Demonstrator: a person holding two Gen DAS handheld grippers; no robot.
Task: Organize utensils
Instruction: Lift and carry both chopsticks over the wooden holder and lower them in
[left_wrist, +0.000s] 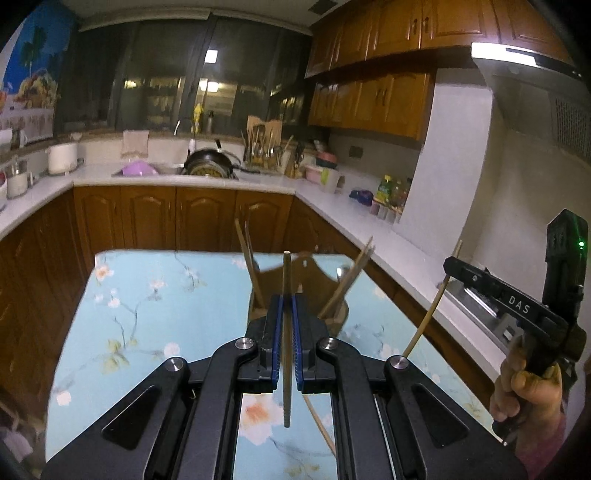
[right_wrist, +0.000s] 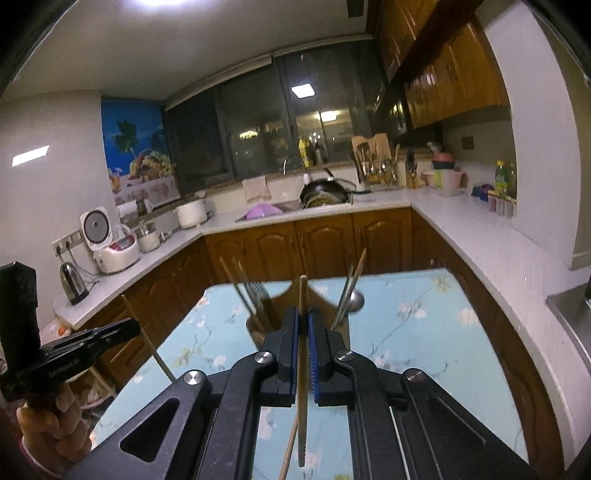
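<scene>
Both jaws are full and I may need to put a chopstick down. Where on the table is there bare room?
The floral tablecloth is bare left of the wooden utensil holder, out to its left edge, and on its right strip towards the counter. It is crowded around the holder, where chopsticks lean outward.

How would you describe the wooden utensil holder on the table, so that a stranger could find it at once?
Start at the table with the pale blue floral cloth. Toward its far edge stands a brown wooden utensil holder, just beyond the left gripper. It is the only upright container on the table, with chopsticks leaning out on both sides and a metal spoon in it.
</scene>
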